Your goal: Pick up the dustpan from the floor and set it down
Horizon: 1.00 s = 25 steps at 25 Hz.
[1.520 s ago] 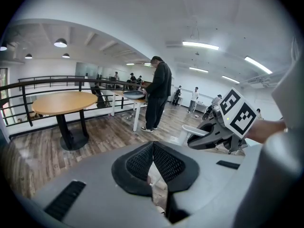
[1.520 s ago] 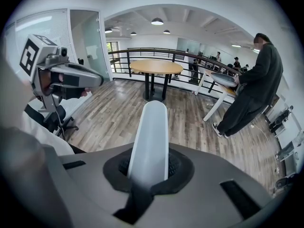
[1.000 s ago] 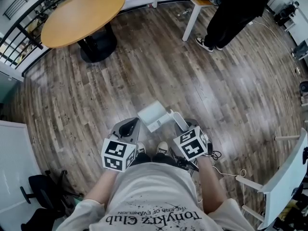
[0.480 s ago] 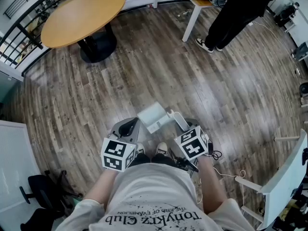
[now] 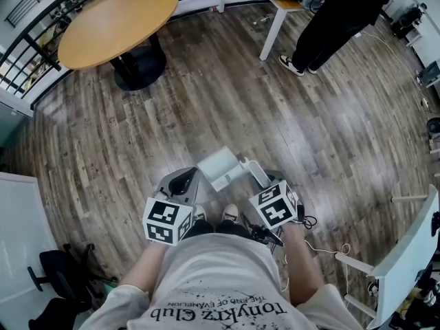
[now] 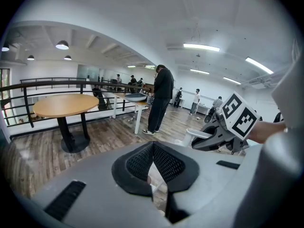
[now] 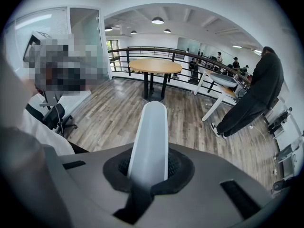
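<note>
A white dustpan (image 5: 218, 166) hangs just in front of my shoes, with its handle (image 5: 253, 170) running back to my right gripper (image 5: 264, 179). In the right gripper view that gripper (image 7: 149, 169) is shut on the white handle (image 7: 151, 137), which sticks out forward between the black pads. My left gripper (image 5: 180, 182) sits beside the pan on its left. Its pads (image 6: 142, 159) meet at the tip with nothing between them. From the left gripper view the right gripper's marker cube (image 6: 240, 118) and the handle (image 6: 197, 135) show to the right.
A round wooden table (image 5: 117, 20) stands at the far left by a black railing. A person in black (image 5: 337, 19) stands next to a white table leg (image 5: 275, 27) at the far right. A black office chair (image 5: 58, 272) is at my left, a white desk (image 5: 412, 243) at my right.
</note>
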Available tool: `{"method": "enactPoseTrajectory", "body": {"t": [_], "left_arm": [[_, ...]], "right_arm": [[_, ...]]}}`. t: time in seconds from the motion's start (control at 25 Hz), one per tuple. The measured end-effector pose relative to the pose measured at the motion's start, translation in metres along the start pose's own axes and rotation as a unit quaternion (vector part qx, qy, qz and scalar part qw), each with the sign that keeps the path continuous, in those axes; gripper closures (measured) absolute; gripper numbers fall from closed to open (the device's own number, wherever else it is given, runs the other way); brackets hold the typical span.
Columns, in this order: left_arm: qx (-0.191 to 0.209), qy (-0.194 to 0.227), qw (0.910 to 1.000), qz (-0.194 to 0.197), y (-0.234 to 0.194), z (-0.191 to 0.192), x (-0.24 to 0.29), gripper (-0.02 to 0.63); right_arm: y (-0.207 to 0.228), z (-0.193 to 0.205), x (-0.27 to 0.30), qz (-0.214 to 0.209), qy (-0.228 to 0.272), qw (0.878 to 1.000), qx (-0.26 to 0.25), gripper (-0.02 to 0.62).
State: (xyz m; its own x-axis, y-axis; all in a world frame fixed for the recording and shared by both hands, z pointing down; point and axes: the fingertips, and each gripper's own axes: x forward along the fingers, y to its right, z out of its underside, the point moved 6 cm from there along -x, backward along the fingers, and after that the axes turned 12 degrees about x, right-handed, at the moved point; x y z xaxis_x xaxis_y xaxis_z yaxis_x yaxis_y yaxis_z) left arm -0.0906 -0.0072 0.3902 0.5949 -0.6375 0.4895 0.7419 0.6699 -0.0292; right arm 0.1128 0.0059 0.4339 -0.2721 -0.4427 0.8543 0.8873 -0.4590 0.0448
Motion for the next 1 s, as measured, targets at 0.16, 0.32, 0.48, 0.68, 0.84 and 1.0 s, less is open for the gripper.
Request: {"method": "enactPoseTrajectory", "body": {"t": [0.16, 0.32, 0.48, 0.68, 0.84, 1.0], "left_arm": [[0.003, 0.000, 1.0000, 0.006, 0.003, -0.001, 0.003, 0.583], [0.002, 0.000, 1.0000, 0.007, 0.004, -0.002, 0.004, 0.583], [0.002, -0.001, 1.0000, 0.008, 0.003, -0.001, 0.004, 0.583], [0.001, -0.006, 0.9999, 0.010, 0.003, 0.000, 0.009, 0.583], [-0.003, -0.009, 0.9999, 0.012, 0.002, 0.002, 0.013, 0.583], [-0.005, -0.018, 0.9997, 0.015, -0.001, 0.006, 0.019, 0.583]], "right_arm": [[0.003, 0.000, 0.001, 0.000, 0.000, 1.000, 0.002, 0.551], [0.005, 0.002, 0.001, 0.001, -0.001, 1.000, 0.004, 0.551], [0.006, 0.002, 0.003, 0.002, -0.002, 1.000, 0.006, 0.551], [0.010, 0.002, 0.008, 0.002, -0.006, 1.000, 0.009, 0.551], [0.012, 0.002, 0.016, 0.002, -0.007, 1.000, 0.010, 0.551], [0.015, 0.002, 0.024, 0.004, -0.008, 1.000, 0.015, 0.551]]}}
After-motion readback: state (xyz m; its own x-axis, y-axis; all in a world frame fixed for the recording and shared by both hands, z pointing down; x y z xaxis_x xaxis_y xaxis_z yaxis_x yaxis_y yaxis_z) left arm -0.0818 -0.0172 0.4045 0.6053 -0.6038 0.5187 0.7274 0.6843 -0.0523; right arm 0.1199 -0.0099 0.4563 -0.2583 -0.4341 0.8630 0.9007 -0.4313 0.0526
